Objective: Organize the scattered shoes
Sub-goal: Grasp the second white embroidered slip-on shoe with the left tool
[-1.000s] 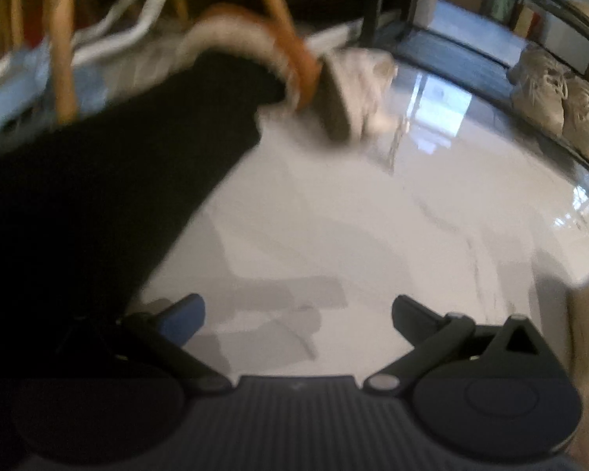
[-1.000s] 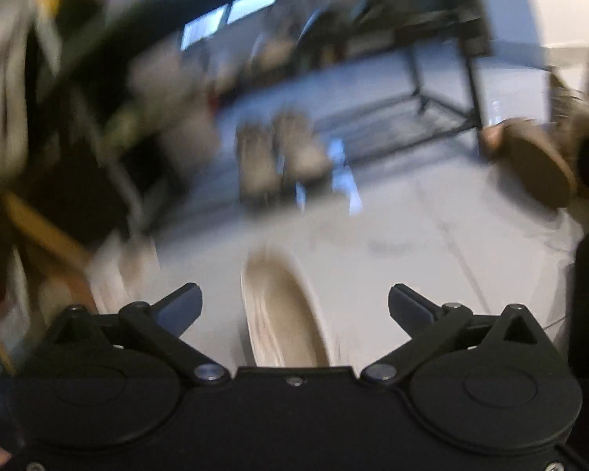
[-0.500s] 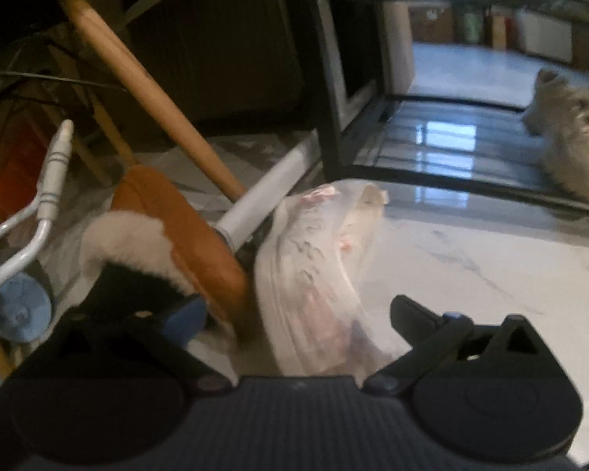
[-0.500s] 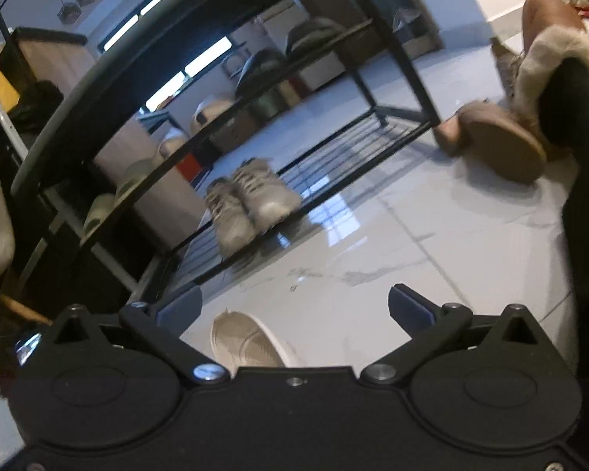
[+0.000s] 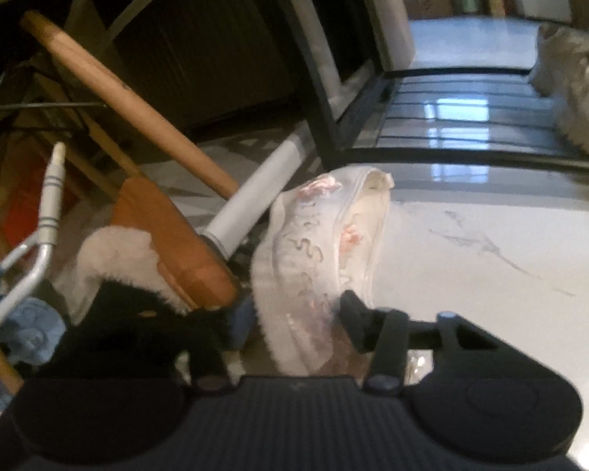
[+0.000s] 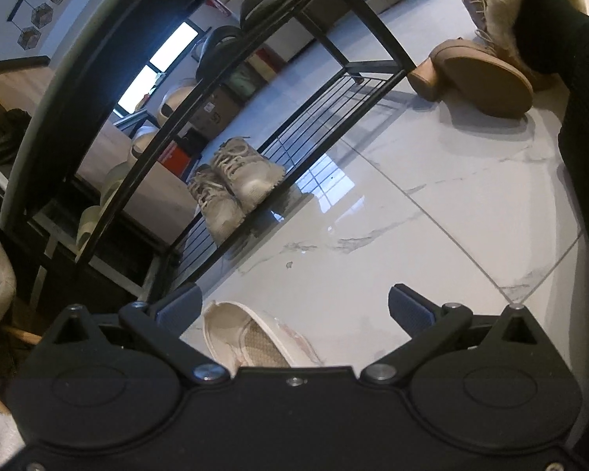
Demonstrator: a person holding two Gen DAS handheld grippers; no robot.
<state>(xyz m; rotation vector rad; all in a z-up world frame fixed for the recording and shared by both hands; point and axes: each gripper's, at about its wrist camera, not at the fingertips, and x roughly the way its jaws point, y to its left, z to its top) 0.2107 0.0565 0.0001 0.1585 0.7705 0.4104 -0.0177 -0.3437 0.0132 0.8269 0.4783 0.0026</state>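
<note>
Left gripper (image 5: 294,310), fingers clamped on a pink-and-white slip-on shoe (image 5: 318,247) lying sideways on the marble floor (image 5: 471,243) beside a tan fur-lined boot (image 5: 169,235); right gripper (image 6: 294,306) spread wide over its mate (image 6: 251,337), beige sneakers (image 6: 235,180) shelved on the rack (image 6: 318,117).

from the left wrist we look low and close along the white floor (image 5: 471,243), a pale slip-on shoe (image 5: 314,251) right at the lens. from the right wrist we sit higher, facing the black shoe rack (image 6: 326,94). both views share rack (image 5: 463,117), floor (image 6: 392,235) and grey sneakers (image 6: 235,180).
</note>
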